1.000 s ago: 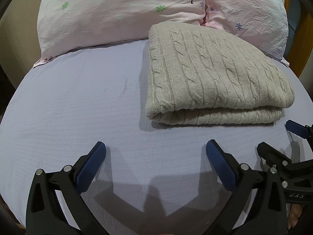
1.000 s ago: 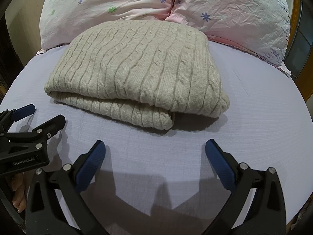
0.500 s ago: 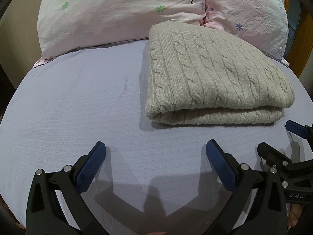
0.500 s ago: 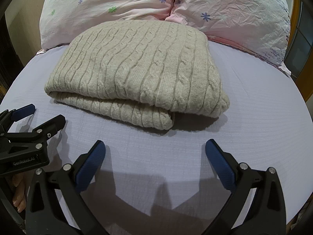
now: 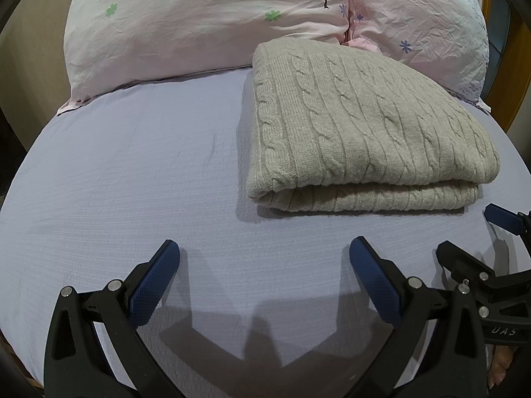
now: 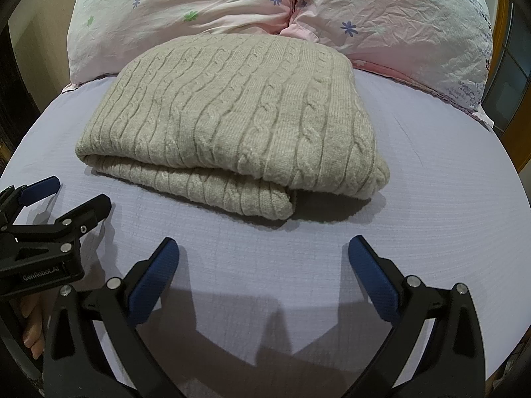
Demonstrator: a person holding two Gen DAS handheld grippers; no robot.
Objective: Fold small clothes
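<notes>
Lavender bed sheet [image 5: 132, 172] carries a beige cable-knit sweater [image 5: 358, 126], folded flat, far edge touching two pink floral pillows [image 6: 199, 10] at the head of the bed. Sweater lies ahead-right of the left hand-held gripper [image 5: 264, 262] and ahead-left of the right hand-held gripper [image 6: 264, 262]. Both hang over bare sheet just short of the sweater's near edge, jaws spread wide, blue pads [image 5: 156, 285] holding nothing. The two sit side by side, near each other.
</notes>
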